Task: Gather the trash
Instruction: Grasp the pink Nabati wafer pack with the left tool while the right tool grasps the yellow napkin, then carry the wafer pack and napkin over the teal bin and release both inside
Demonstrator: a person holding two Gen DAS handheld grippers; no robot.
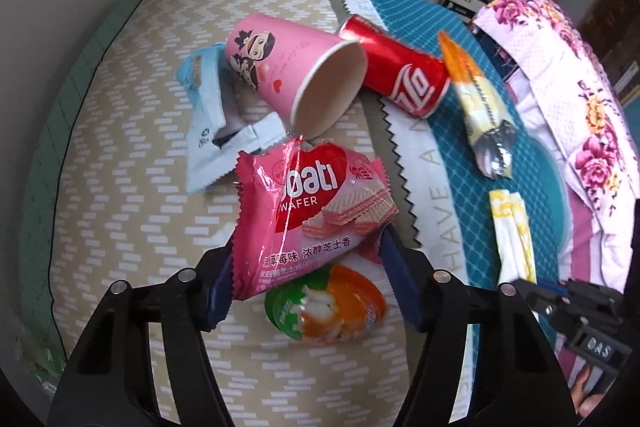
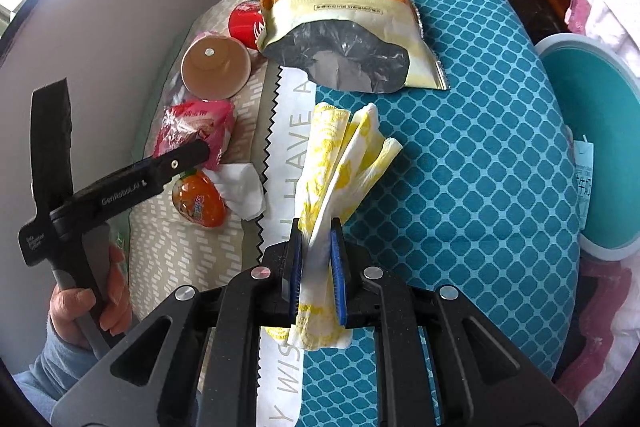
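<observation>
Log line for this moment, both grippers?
left gripper: around pink wafer packet | right gripper: shut on yellow napkin | teal bin: right

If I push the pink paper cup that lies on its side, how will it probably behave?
The pink paper cup lies on its side with its open mouth showing, so it would probably roll, likely in a curve since it tapers. It looks empty, so probably light and easily crushed. The red can appears to lie against it, so a push may move that too.

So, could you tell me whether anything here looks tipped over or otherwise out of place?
Yes: the pink paper cup and the red cola can both lie on their sides on the bedding, among torn, empty snack wrappers. No spilled liquid shows.
</observation>
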